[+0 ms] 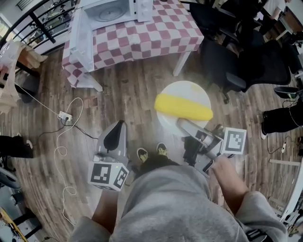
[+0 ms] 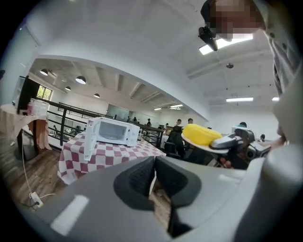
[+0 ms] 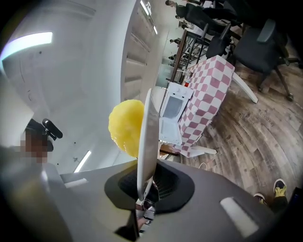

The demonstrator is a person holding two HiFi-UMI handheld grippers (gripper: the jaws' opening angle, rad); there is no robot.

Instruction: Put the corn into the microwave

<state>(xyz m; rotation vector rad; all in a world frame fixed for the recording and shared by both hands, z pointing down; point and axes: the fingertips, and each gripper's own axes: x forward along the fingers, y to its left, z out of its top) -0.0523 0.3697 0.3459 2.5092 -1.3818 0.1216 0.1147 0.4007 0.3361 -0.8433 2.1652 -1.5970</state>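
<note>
Yellow corn (image 1: pixel 183 107) lies across a white plate (image 1: pixel 189 90) in the head view. The right gripper (image 1: pixel 182 124) clamps the plate's near rim and holds it above the wooden floor (image 1: pixel 132 90). The left gripper (image 1: pixel 115 132) hangs low at the left. The microwave (image 1: pixel 113 9) stands on the checked bench (image 1: pixel 151 33), its door swung open along the bench's left edge.

In the left gripper view the jaws meet with nothing between them, facing the microwave.

In the right gripper view the jaws pinch the plate, seen edge-on, with the corn against its left face.
</note>
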